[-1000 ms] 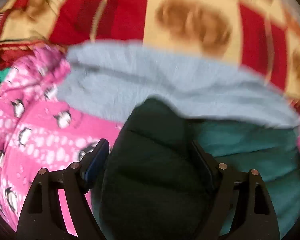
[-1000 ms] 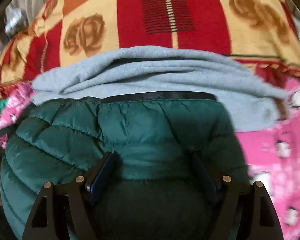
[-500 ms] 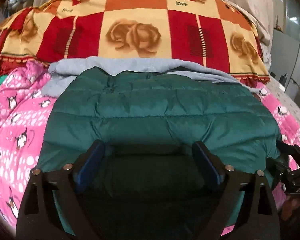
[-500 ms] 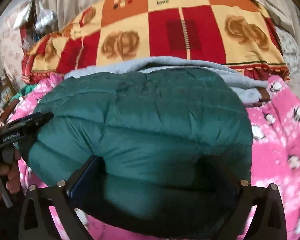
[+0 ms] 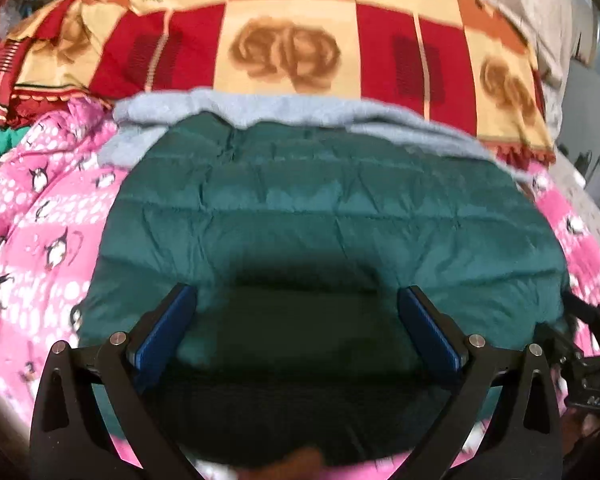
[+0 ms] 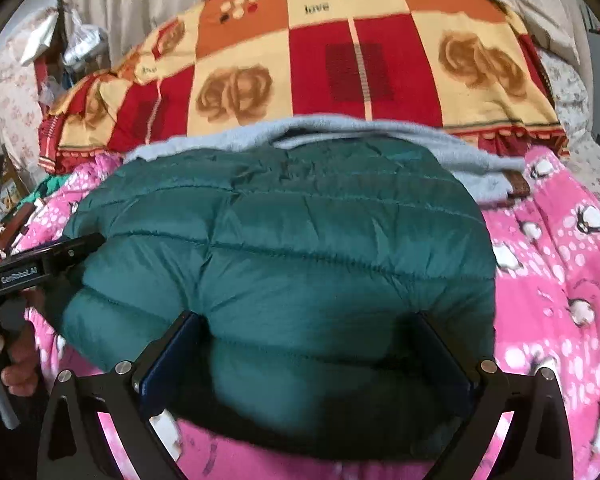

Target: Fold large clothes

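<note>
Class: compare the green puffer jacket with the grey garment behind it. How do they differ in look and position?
The green jacket is quilted, puffy and slightly shiny; the grey garment is soft, matte and unquilted. The jacket lies nearer the cameras and on top, overlapping the grey garment, which shows only along the jacket's far edge. Both are folded and rest on the pink penguin blanket.

Teal quilted jacket (image 5: 324, 216), pale-blue fleece (image 5: 260, 108), pink penguin-print blanket (image 5: 40, 240), red-cream rose-patterned checked cover (image 5: 288, 52)

One green puffer jacket (image 5: 320, 216), one grey garment (image 5: 236, 108), one pink penguin blanket (image 5: 40, 240), one checkered blanket (image 5: 284, 40), two tools.
</note>
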The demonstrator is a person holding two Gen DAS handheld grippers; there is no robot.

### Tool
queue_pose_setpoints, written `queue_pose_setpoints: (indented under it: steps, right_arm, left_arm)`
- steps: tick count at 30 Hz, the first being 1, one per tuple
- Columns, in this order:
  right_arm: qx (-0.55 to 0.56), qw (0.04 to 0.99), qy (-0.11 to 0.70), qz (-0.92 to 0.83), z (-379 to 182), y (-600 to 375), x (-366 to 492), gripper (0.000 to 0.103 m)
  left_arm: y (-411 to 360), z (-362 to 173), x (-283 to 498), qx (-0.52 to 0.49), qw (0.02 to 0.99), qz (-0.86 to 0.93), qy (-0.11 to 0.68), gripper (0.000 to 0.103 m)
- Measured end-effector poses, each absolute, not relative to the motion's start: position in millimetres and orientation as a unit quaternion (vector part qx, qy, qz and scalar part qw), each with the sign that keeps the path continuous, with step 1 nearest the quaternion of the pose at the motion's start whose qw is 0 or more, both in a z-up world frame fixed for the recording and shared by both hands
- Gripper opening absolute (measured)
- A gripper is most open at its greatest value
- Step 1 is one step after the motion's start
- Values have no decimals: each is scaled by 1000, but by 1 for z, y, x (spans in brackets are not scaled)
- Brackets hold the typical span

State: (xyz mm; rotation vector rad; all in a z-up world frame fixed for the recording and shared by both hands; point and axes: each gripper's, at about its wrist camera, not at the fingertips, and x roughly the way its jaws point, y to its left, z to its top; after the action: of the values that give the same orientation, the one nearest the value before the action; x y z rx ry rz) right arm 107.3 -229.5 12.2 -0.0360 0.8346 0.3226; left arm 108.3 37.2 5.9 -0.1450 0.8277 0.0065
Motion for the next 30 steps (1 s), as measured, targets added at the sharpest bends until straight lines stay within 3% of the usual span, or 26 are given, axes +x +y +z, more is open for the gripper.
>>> queue_pose_setpoints:
  steps: [7, 19, 30]
  right_arm:
    - [11, 899, 417, 131, 60, -252, 25, 101]
    - [4, 920, 371, 127, 130, -260, -71, 101]
    - [-16, 936, 321, 143, 168, -252, -100, 101]
  left_arm:
    - [23, 23, 42, -17, 888, -2, 459, 102]
    - [-8, 114, -82, -33, 920, 12, 391, 102]
    - [-16, 135, -99, -20, 932, 11, 361, 102]
